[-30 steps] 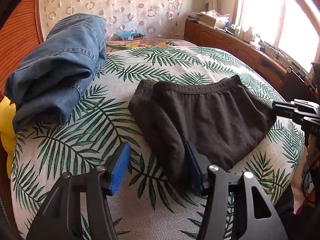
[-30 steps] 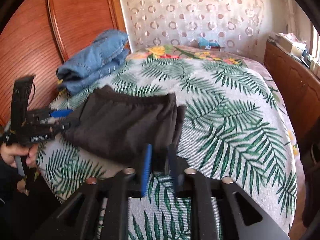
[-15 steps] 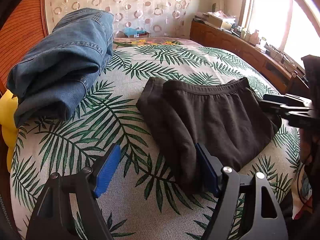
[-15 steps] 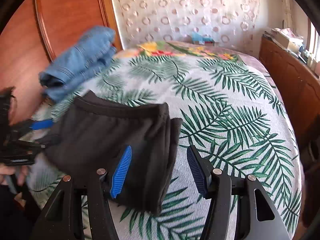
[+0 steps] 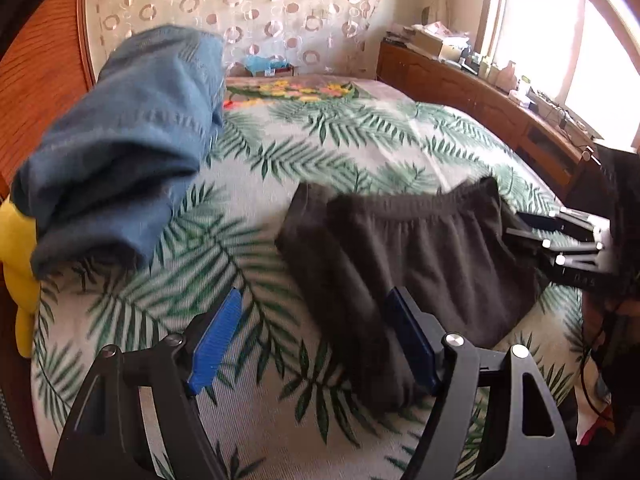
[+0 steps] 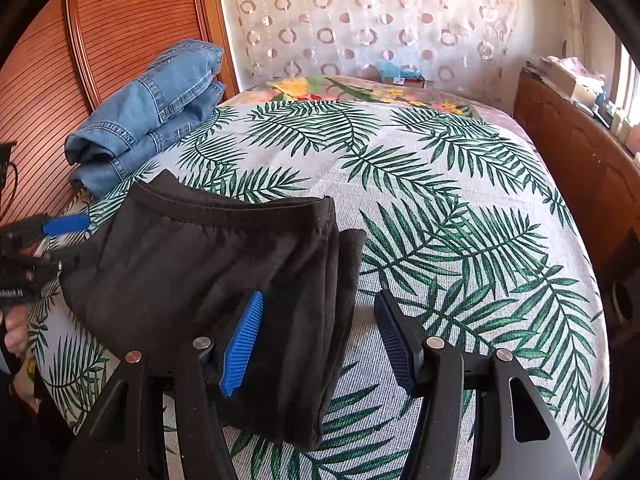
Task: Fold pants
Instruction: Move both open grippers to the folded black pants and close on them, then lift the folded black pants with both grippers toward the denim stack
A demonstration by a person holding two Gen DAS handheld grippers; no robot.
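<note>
Black pants (image 6: pixel 216 272): folded, lying on the palm-leaf bedspread (image 6: pixel 440 184).
My left gripper (image 5: pixel 312 340): fingers spread, released, at the pants' left edge.
My right gripper (image 6: pixel 316 340): fingers spread, released, straddling the pants' right edge.
Folded jeans (image 6: pixel 148 112): beyond the pants, by the wooden headboard (image 6: pixel 132 20).

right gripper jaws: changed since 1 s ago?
Yes. The right gripper was nearly shut at the edge of the black pants; its jaws now stand wide open astride that folded edge.
</note>
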